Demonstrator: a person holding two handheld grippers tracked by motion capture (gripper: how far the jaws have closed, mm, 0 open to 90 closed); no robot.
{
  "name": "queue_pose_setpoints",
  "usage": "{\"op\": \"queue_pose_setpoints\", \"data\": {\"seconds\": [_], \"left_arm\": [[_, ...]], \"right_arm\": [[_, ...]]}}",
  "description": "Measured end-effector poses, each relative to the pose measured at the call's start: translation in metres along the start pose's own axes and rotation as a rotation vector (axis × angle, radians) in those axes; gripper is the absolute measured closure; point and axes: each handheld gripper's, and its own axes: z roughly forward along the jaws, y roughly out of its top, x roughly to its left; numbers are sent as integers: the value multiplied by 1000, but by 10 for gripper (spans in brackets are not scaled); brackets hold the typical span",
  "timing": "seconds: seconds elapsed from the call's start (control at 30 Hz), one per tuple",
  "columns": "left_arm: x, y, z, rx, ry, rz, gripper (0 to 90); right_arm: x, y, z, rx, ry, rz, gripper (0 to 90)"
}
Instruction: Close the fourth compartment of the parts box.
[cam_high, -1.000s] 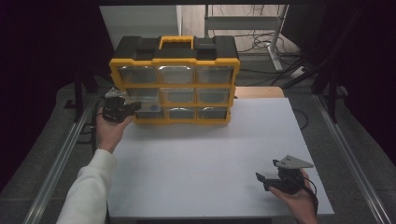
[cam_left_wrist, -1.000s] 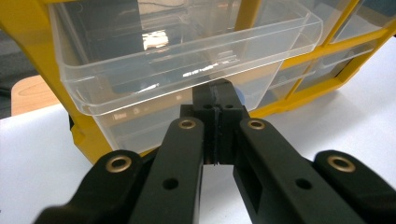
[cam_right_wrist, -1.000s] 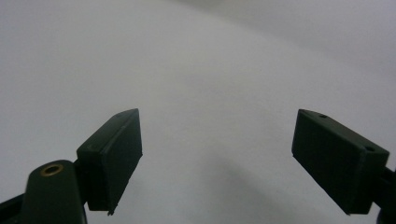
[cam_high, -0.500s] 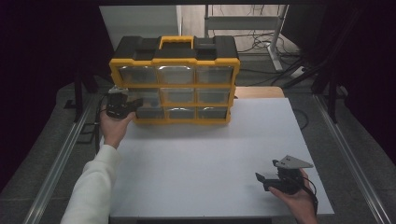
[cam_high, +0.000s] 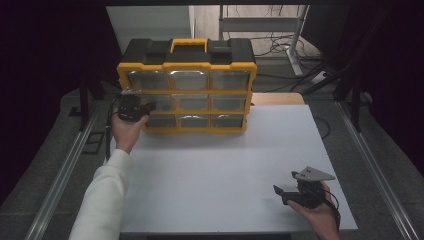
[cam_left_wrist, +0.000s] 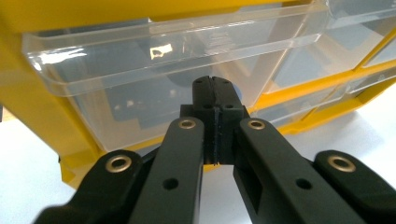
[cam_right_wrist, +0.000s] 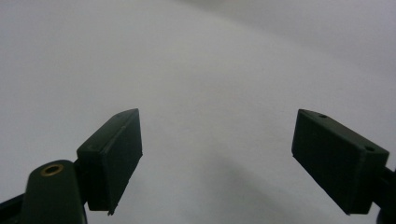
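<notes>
Left gripper view: I see my left gripper (cam_left_wrist: 215, 100) with its jaws pressed together on nothing, tips just before a clear drawer (cam_left_wrist: 159, 79) at the left end of the yellow organiser (cam_high: 186, 87), which stands at the white table's (cam_high: 215, 165) far edge. My right gripper (cam_high: 282, 192) rests near the table's front right corner, jaws spread wide.

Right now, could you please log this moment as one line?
left hand-held gripper: shut, at organizer lower-left drawer | right hand-held gripper: open, over table
</notes>
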Motion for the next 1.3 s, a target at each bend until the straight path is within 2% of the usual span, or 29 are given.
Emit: {"op": "queue_pose_setpoints", "data": {"seconds": [0.13, 0.27, 0.5, 0.6, 0.77, 0.9, 1.1, 1.17, 1.2, 1.27, 1.3], "left_arm": [[-1, 2, 3, -11, 11, 4, 900], [-1, 2, 5, -13, 3, 8, 900], [-3, -3, 0, -10, -5, 19, 900], [-4, -10, -7, 3, -14, 49, 900], [-9, -25, -21, -6, -43, 75, 900], [-13, -39, -31, -8, -55, 116, 900], [-20, -60, -46, -25, -98, 129, 887], [-22, -67, -51, -34, -116, 128, 835], [-23, -71, -52, -33, -129, 136, 753], [-29, -78, -56, -35, -107, 157, 532], [-31, -81, -57, -27, -114, 158, 450]], "right_arm": [[0, 0, 0, -1, -1, 3, 167], [0, 0, 0, -1, 0, 3, 167], [0, -1, -1, -1, 0, 3, 167], [0, -1, -1, -3, -1, 4, 167], [0, 0, -1, -3, -3, 2, 167], [0, 0, -1, -2, -4, 5, 167], [-2, 0, -1, -7, -5, 16, 166], [-2, 0, 0, -5, -3, 17, 166], [-2, 0, 0, -5, -2, 13, 166], [-1, 0, 1, -6, 0, 14, 166], [-1, 1, 1, -7, 3, 17, 165]]}}
